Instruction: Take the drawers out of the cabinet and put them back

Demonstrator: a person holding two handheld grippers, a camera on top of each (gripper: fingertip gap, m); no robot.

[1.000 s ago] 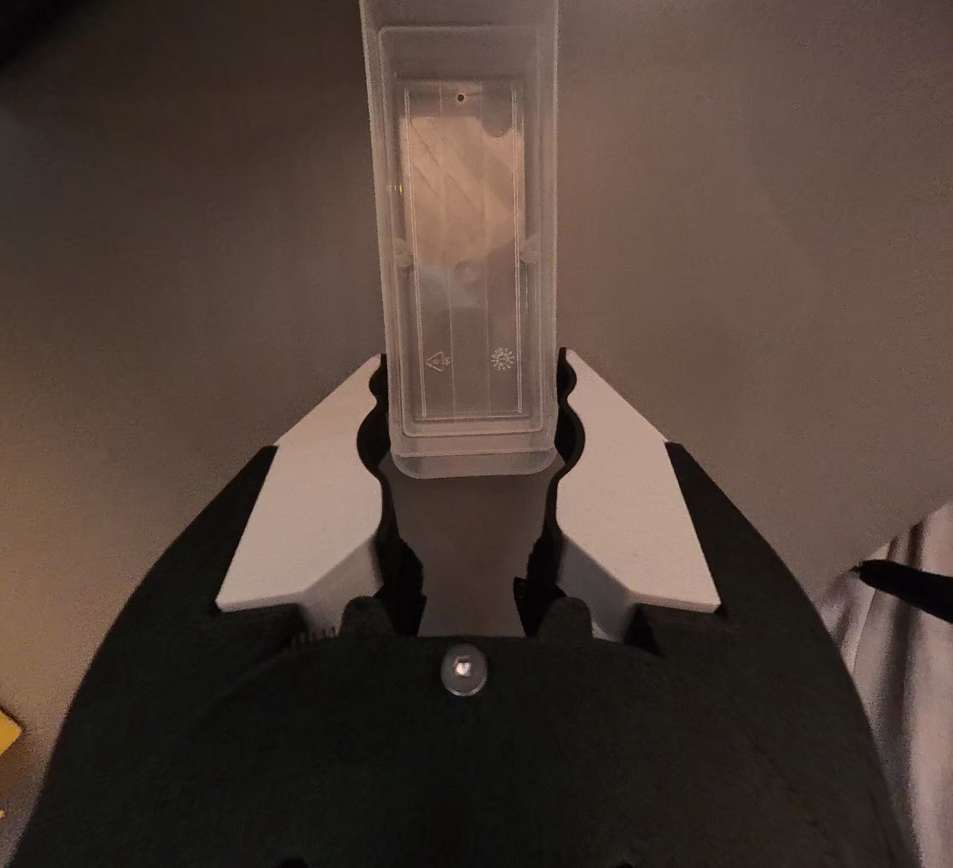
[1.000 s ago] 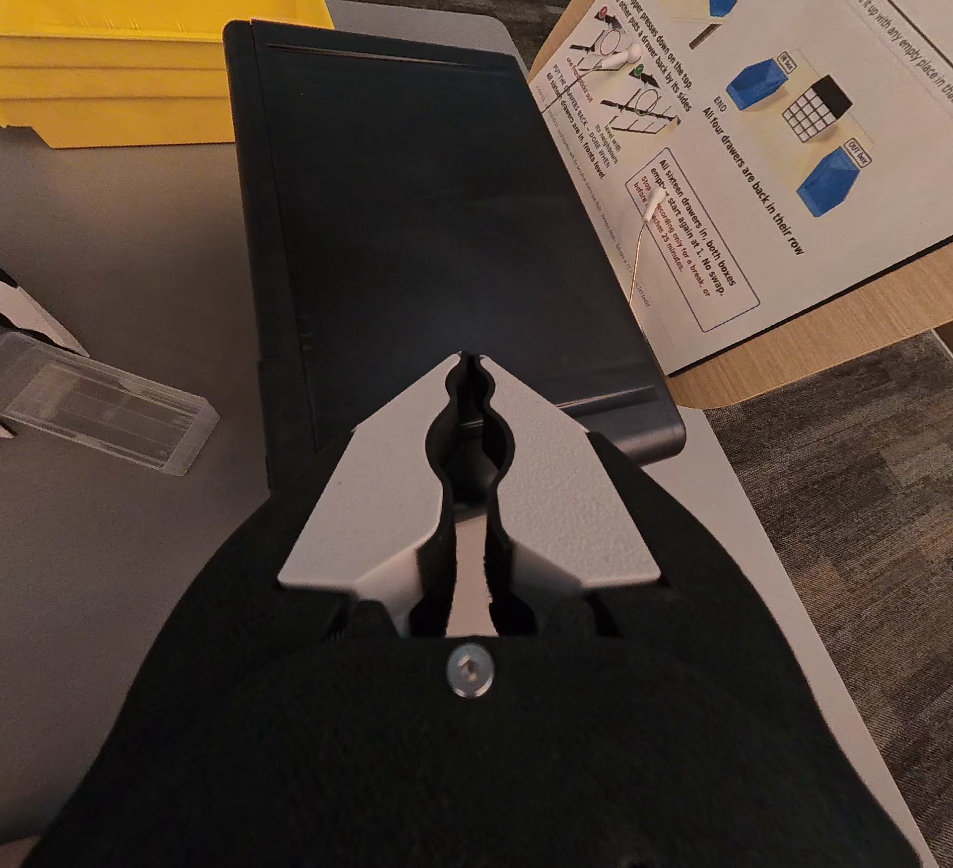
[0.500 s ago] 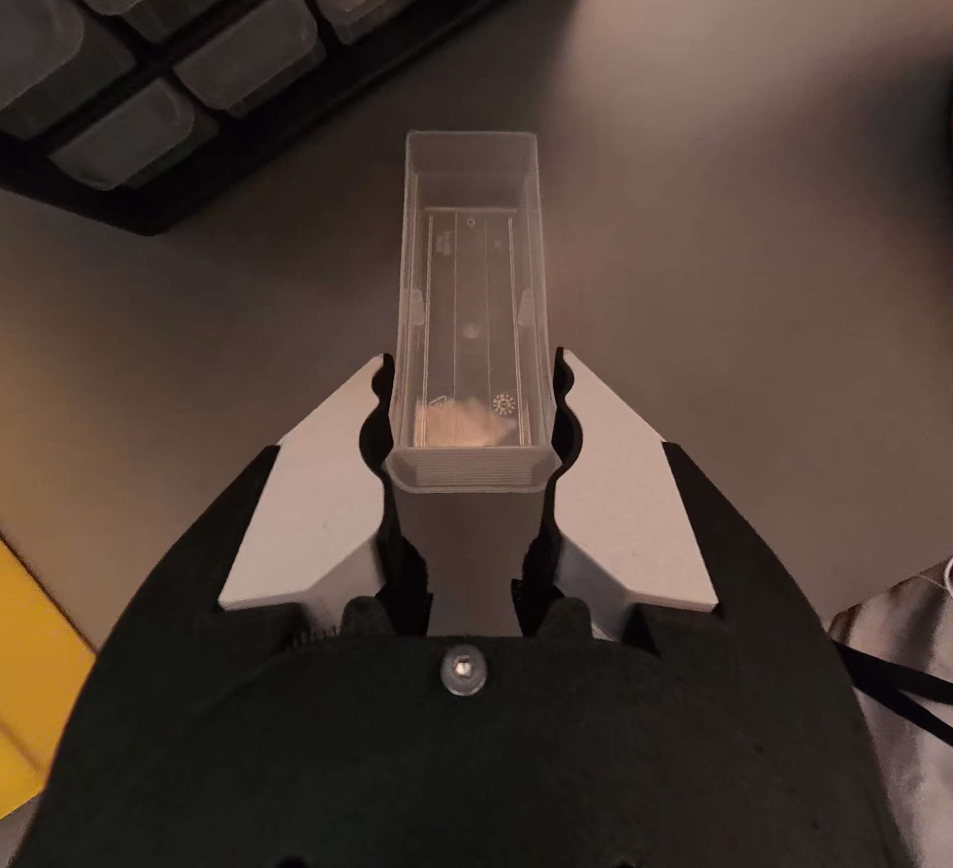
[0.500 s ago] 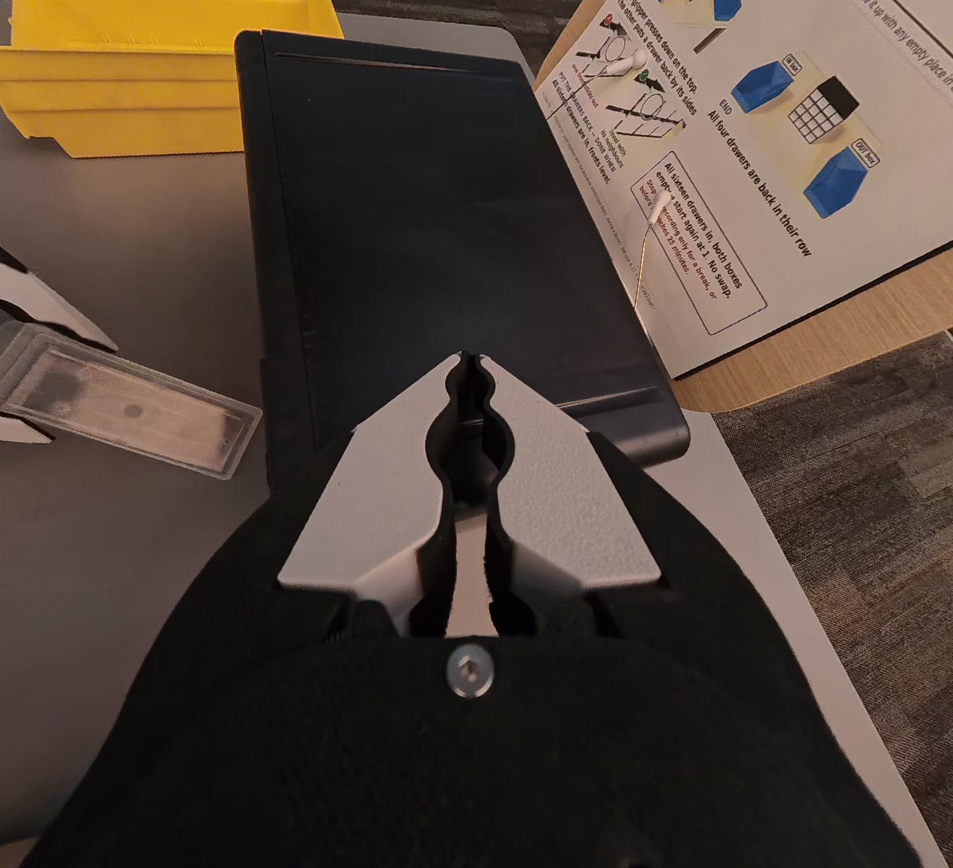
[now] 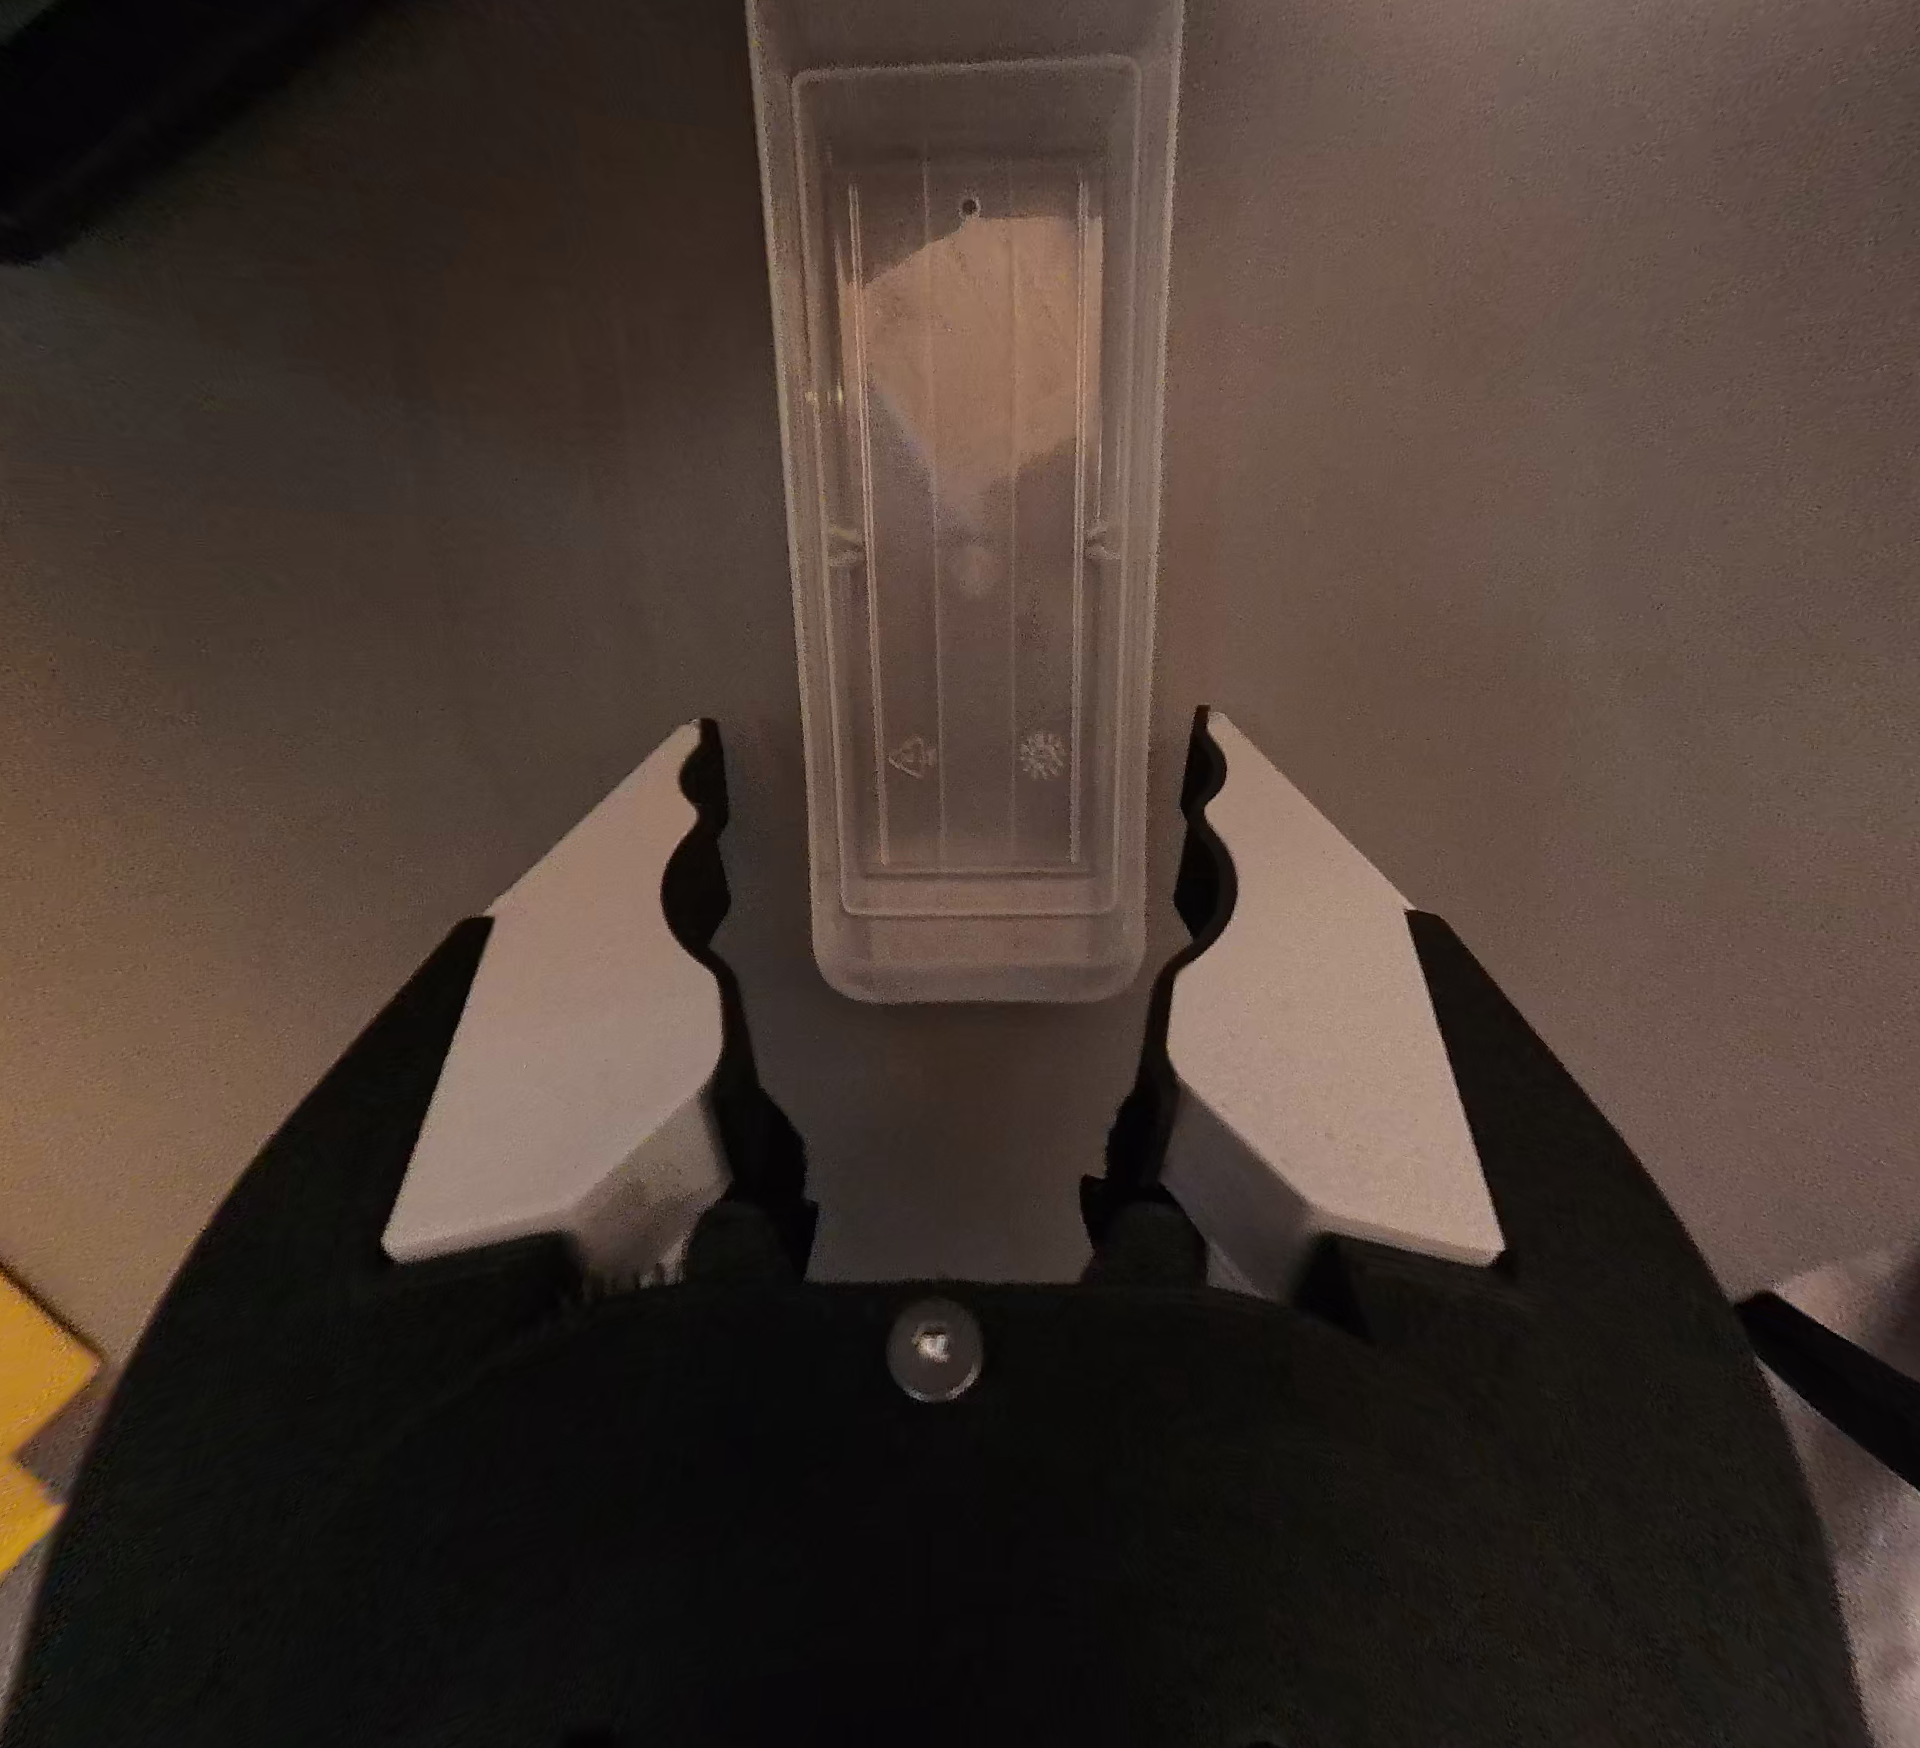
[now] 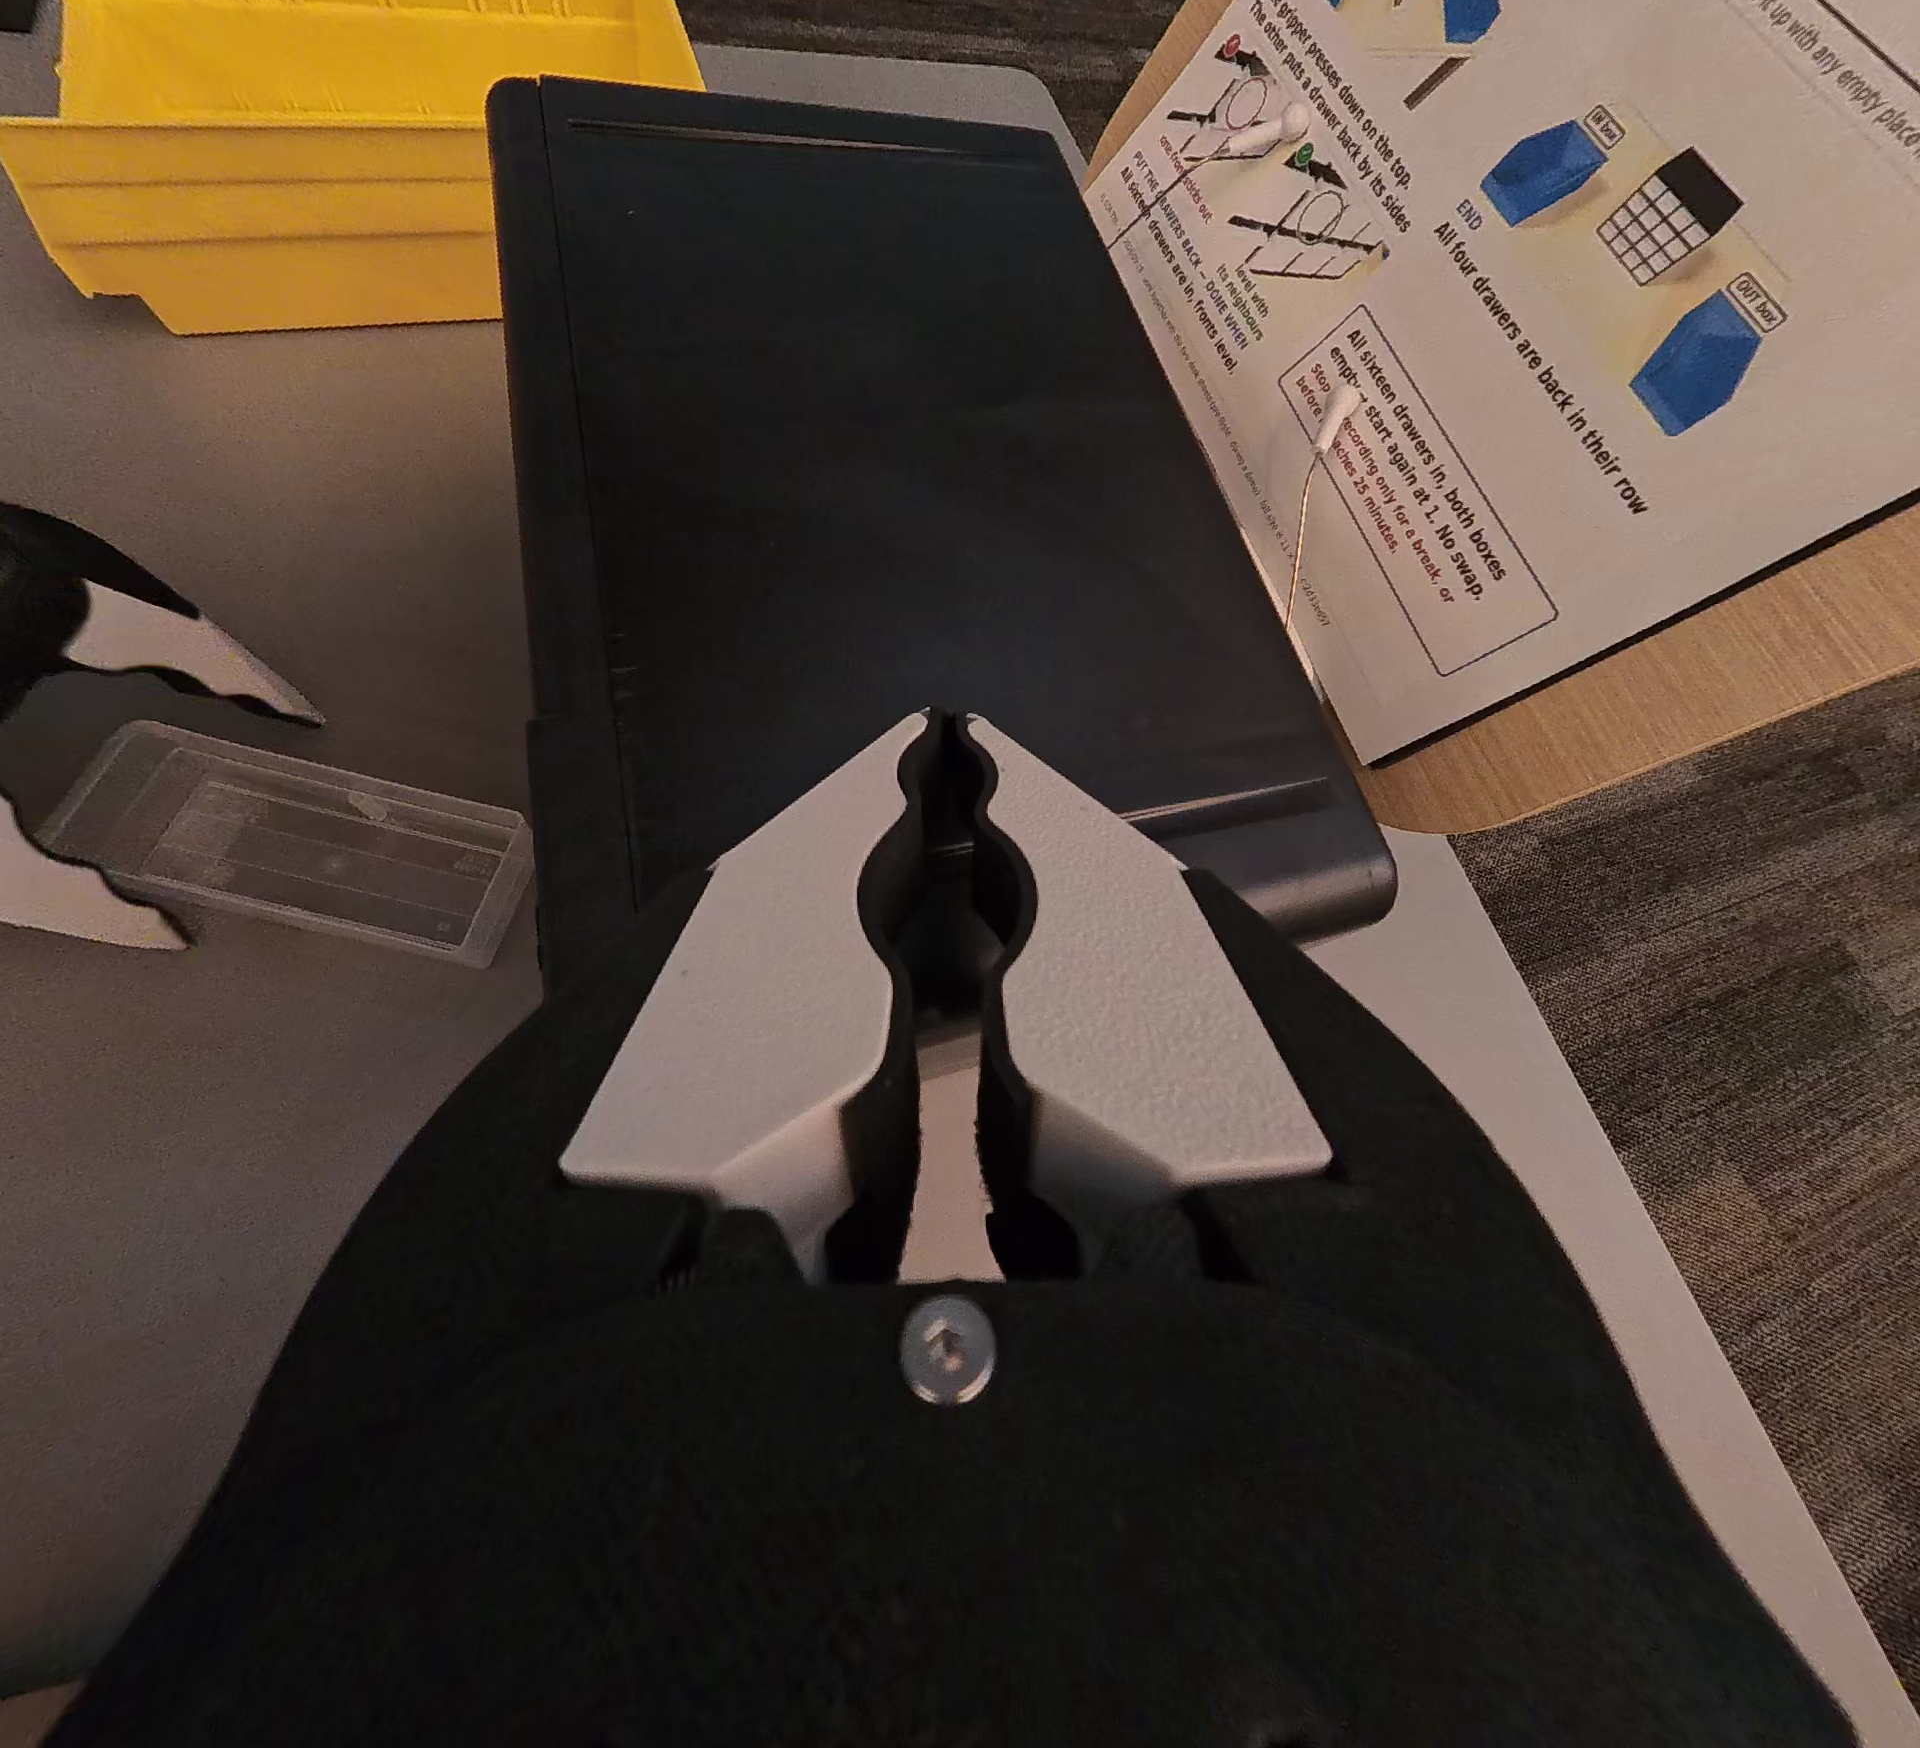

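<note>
A clear plastic drawer (image 5: pixel 966 493) lies on the grey table, its near end between the open fingers of my left gripper (image 5: pixel 951 742), with a gap on each side. The same drawer (image 6: pixel 301 841) shows at the left of the right wrist view, flat on the table beside the left gripper's fingers (image 6: pixel 187 659). The black cabinet (image 6: pixel 883 451) stands in the middle of the right wrist view, top side up. My right gripper (image 6: pixel 943 719) is shut and empty, with its tips over the cabinet's top near its front edge. A dark corner of the cabinet (image 5: pixel 125 36) shows at the upper left of the left wrist view.
A yellow bin (image 6: pixel 312 98) stands on the table behind the cabinet at the left. A printed instruction sheet (image 6: pixel 1558 192) leans on a wooden board to the right of the cabinet. The table's right edge (image 6: pixel 1621 1179) drops to carpet. A yellow corner (image 5: pixel 31 1407) shows at lower left. One gripper's finger ends stand about 30 cm off the other's. My right tips are about 25 cm from the cabinet (image 5: pixel 125 36), my left tips only 12 cm.
My left gripper lowered the drawer flat onto the table and opened, letting it go. The right gripper stayed shut over the cabinet top.
</note>
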